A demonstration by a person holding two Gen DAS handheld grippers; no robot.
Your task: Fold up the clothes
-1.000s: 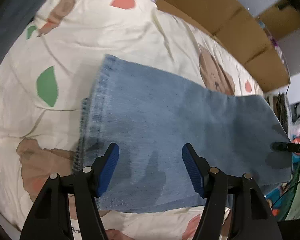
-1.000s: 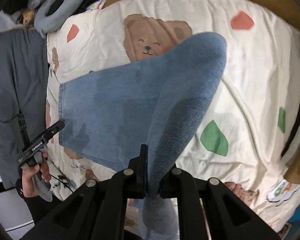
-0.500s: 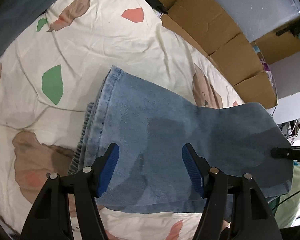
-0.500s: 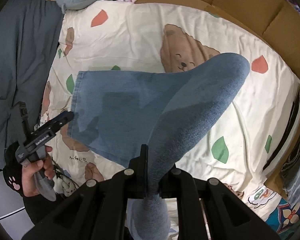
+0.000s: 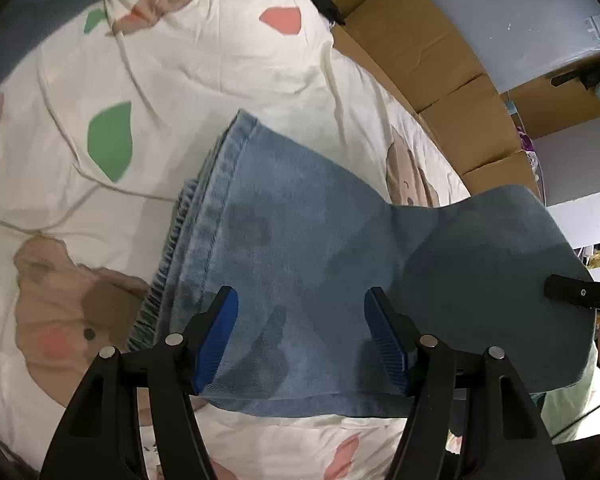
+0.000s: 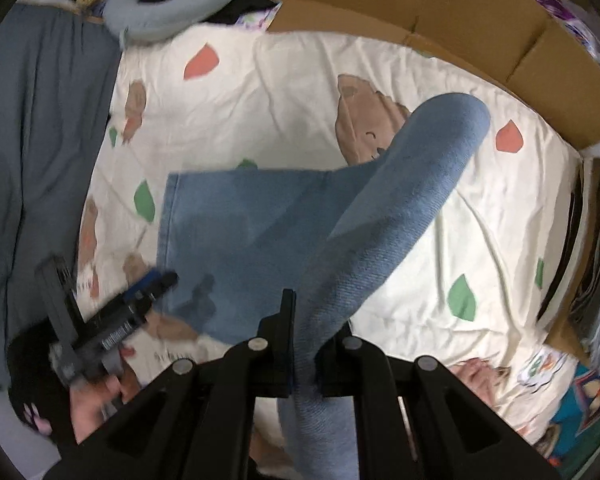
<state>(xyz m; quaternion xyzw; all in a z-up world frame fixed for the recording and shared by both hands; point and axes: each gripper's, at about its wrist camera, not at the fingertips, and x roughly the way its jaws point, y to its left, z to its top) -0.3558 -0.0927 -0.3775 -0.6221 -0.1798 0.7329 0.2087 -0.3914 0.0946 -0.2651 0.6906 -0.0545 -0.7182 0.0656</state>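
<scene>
Light-blue jeans [image 5: 300,240] lie on a cream bear-print duvet [image 5: 204,60], hem end [image 5: 224,168] to the left. My left gripper [image 5: 300,312] hovers open over the near part of the denim, blue pads [image 5: 216,336] wide apart and gripping nothing. My right gripper [image 6: 304,320] points down and is shut on the jeans' other end [image 6: 400,208], which rises off the bed in a curved fold. That lifted flap [image 5: 500,280] fills the right of the left wrist view, with the right gripper's tip [image 5: 572,294] on it. A hand holds the left gripper [image 6: 156,284] at the denim's near left corner.
Cardboard boxes [image 6: 460,20] wall the far side of the bed. A grey neck pillow [image 6: 172,4] lies at the far left and a dark grey blanket [image 6: 32,140] along the left. Stacked folded items [image 6: 596,260] sit at the right edge.
My right gripper has carried the held end of the jeans upward and over toward the hem, so the fold stands taller. The left gripper stayed open in place, tilting slightly.
</scene>
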